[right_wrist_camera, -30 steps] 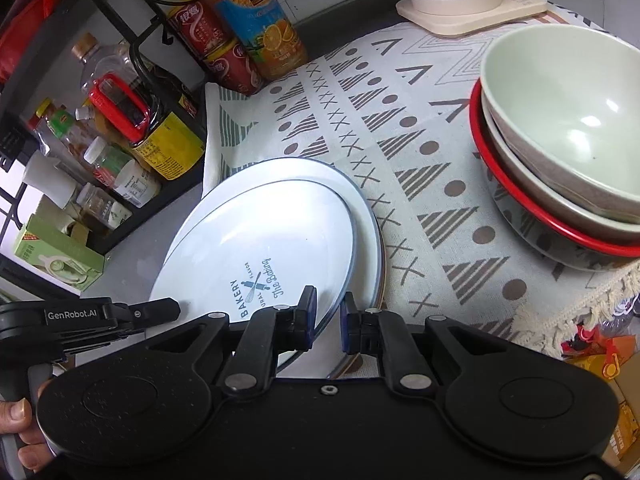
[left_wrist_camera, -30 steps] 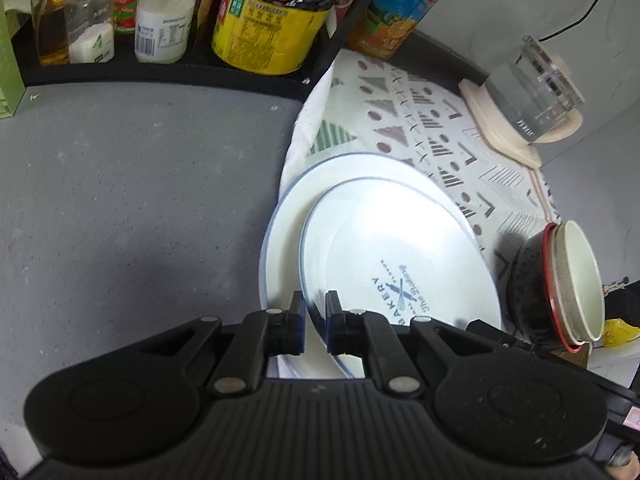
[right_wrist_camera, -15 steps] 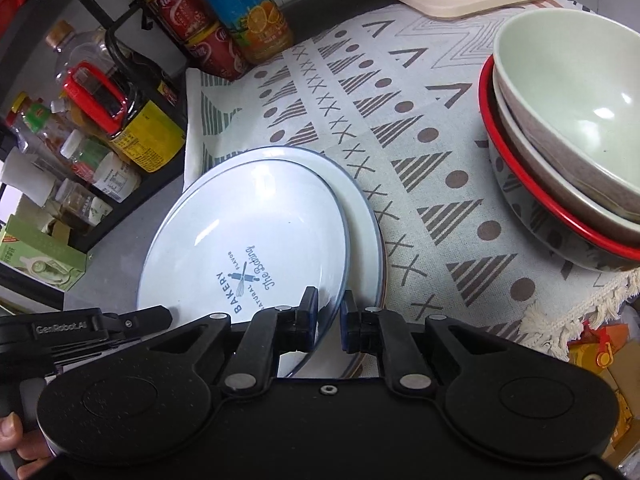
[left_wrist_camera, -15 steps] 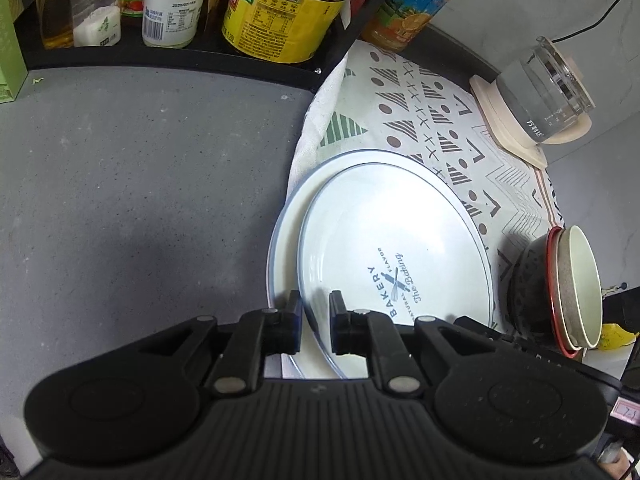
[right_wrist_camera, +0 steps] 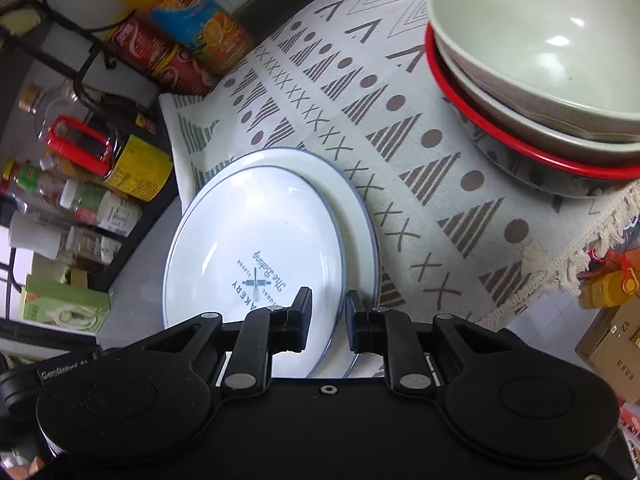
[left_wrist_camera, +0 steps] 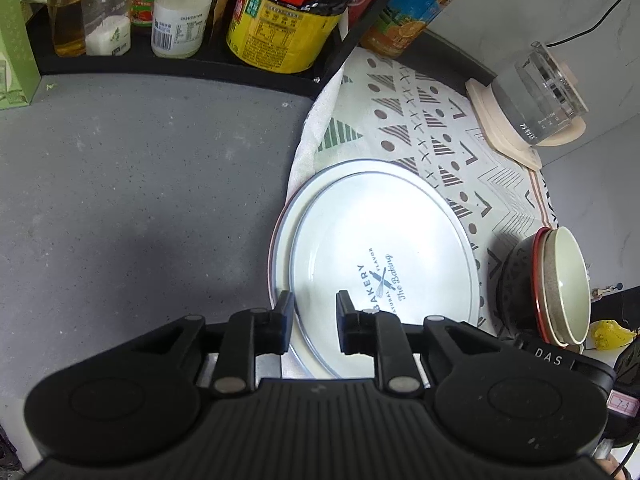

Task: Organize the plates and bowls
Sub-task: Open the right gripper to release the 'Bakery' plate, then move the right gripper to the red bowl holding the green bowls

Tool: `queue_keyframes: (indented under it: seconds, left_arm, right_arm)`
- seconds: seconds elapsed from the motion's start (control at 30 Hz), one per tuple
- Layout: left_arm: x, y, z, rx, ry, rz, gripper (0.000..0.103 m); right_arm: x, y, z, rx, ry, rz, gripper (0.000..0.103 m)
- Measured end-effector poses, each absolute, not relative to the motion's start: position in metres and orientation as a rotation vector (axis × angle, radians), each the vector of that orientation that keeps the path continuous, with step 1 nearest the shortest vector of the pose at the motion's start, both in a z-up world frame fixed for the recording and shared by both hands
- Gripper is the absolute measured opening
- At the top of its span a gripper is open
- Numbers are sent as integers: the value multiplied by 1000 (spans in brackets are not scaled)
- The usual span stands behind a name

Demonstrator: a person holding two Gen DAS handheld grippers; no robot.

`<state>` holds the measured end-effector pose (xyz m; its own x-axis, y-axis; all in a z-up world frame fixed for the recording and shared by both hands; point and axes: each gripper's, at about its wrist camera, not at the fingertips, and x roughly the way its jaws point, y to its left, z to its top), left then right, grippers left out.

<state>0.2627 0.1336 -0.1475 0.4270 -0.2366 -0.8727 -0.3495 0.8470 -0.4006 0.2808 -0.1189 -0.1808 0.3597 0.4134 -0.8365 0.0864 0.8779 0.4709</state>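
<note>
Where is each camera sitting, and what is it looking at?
Left wrist: sits on the left gripper, looking down along its jaws at the stacked plates, the grey counter and bottles; only the gripper's black body shows.
Right wrist: sits on the right gripper, looking down at the plates from their other side, with the stacked bowls close by; the other gripper's handle shows at lower left.
Shared: the bakery plate, patterned cloth, bowls.
</note>
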Motion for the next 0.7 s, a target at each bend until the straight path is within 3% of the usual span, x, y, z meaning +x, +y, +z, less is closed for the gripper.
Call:
queue_keyframes:
  seconds: [0.07,0.13,0.27,0.3,0.33,0.43,0.7]
  left_arm:
    - [263,131,-140,-578,1138,75,27]
    - [266,127,-133,-564,1133,69,51]
    - [277,112,-119,-540,1105,48,64]
    - [280,107,-117,-535,1103,39,68]
    - [283,102,-114,-529,1100,28,70]
    - [292,85,-106,-512,1091,-13,72]
    - [312,33,-98,-463,1093,-121,74]
  right_arm:
    - [279,-120,-176,484,1196,210,16]
    - [274,-124,-166,475,1174,202,21]
    - [266,-141,-146,508,1126,205,25]
    - [265,-146,-141,512,1111,199,31]
    - [262,-151,-136,511,1094,190,42]
    - [255,-166,-121,500,1040,176,59]
    - [242,-218,-108,547,971,73,70]
